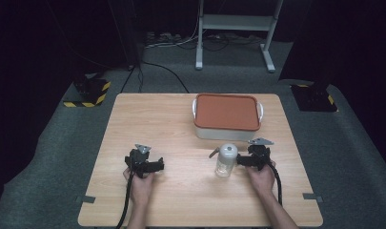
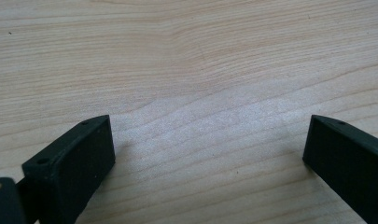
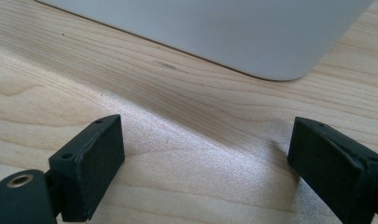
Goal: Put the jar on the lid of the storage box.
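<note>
Hands at the near edge of the wooden table, one gripper each. Left gripper released, jaws wide over bare pale woodgrain, nothing between them. Right gripper also released; its own view shows empty grained wood between the jaws and the white box wall beyond. Small clear jar with rounded grey cap and side lever stands upright just beside the right gripper. Beyond it, white rectangular box with matte rust-red lid and rounded corners.

Risk, judged: jar looks tall, narrow and smooth; a sideways nudge from an open jaw could tip it.
</note>
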`<state>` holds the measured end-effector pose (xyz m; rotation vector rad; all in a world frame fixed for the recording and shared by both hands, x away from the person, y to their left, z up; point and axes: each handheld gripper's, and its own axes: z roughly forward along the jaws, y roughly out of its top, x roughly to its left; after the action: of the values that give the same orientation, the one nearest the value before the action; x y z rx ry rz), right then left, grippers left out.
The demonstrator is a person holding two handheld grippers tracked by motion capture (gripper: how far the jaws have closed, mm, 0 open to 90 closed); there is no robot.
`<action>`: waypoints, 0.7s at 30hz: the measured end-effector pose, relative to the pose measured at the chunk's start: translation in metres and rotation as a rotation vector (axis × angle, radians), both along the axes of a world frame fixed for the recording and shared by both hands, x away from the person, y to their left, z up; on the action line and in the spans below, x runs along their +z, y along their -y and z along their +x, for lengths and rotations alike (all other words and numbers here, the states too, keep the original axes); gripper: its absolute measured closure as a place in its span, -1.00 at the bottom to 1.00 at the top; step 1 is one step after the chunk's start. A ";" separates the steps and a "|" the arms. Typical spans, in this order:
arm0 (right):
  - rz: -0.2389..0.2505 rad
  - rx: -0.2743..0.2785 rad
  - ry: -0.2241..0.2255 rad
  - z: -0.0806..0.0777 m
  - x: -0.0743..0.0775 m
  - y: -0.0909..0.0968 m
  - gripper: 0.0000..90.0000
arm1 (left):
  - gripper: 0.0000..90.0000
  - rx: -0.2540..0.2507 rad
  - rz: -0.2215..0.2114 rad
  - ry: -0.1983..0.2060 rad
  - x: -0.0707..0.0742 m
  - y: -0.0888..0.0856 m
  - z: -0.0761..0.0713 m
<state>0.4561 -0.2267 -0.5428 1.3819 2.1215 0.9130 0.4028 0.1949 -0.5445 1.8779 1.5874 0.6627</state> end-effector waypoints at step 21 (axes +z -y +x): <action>-0.003 -0.013 -0.013 -0.001 0.000 0.001 -0.88 | -0.95 -0.003 -0.001 0.001 0.000 0.000 0.000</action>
<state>0.4552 -0.2275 -0.5431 1.4027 2.1196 0.8982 0.4030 0.1952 -0.5445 1.8788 1.5838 0.6610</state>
